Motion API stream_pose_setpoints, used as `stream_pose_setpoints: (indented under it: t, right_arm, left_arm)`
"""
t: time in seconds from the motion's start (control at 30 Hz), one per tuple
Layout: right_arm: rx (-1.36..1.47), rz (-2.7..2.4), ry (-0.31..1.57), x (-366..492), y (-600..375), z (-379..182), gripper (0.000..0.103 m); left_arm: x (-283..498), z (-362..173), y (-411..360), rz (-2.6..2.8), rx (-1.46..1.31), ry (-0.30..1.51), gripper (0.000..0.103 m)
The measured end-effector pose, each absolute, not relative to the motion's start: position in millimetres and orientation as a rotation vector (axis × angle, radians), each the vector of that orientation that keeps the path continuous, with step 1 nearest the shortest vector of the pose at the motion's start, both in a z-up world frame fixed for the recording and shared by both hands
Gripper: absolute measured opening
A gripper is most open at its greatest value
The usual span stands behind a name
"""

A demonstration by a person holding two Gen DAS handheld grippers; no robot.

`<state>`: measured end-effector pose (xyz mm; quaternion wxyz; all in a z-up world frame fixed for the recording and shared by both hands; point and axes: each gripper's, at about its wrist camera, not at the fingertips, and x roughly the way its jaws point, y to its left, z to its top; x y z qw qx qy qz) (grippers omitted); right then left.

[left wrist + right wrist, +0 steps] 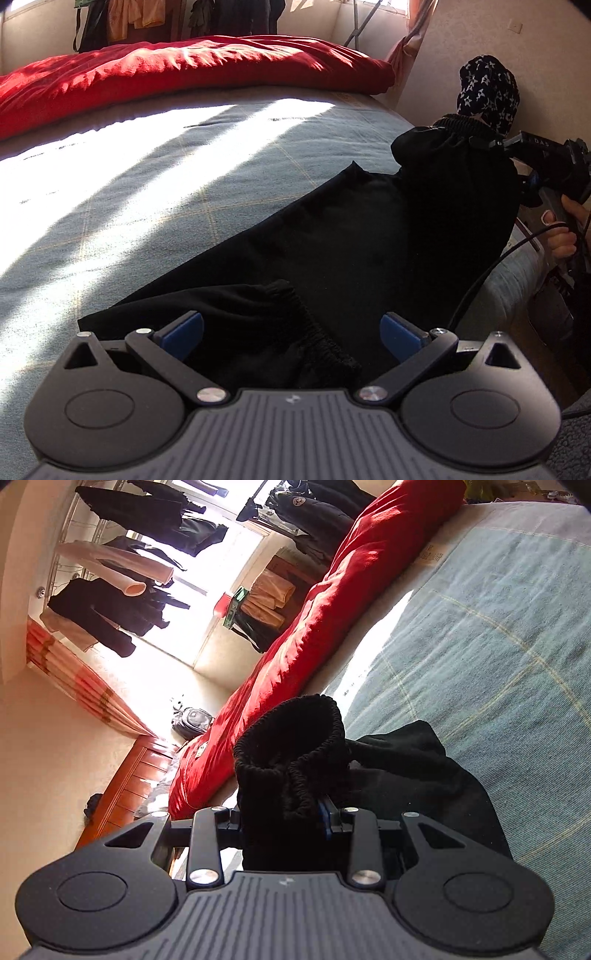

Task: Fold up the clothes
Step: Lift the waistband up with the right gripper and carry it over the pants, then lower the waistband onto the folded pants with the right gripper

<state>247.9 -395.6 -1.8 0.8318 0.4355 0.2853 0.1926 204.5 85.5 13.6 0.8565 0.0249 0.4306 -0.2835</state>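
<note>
Black knit garment [369, 236] runs from our wide-open, empty left gripper [291, 334] toward our right gripper [286, 818], clamped on its ribbed cuff [291, 738].

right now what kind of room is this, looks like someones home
Most likely a bedroom in a home. The black garment lies on a bed with a blue-grey checked cover, a red duvet is bunched along its far side, and clothes hang on a rack by the bright window.
</note>
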Motion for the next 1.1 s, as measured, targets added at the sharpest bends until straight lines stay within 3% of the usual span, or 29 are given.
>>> stream_pose_setpoints:
  t: [1.1]
  right_arm:
    - [0.563,0.511,0.636,216,-150,31,0.038]
  left_arm:
    - [148,-9,214,-1.038,0.36,0.835,0.102]
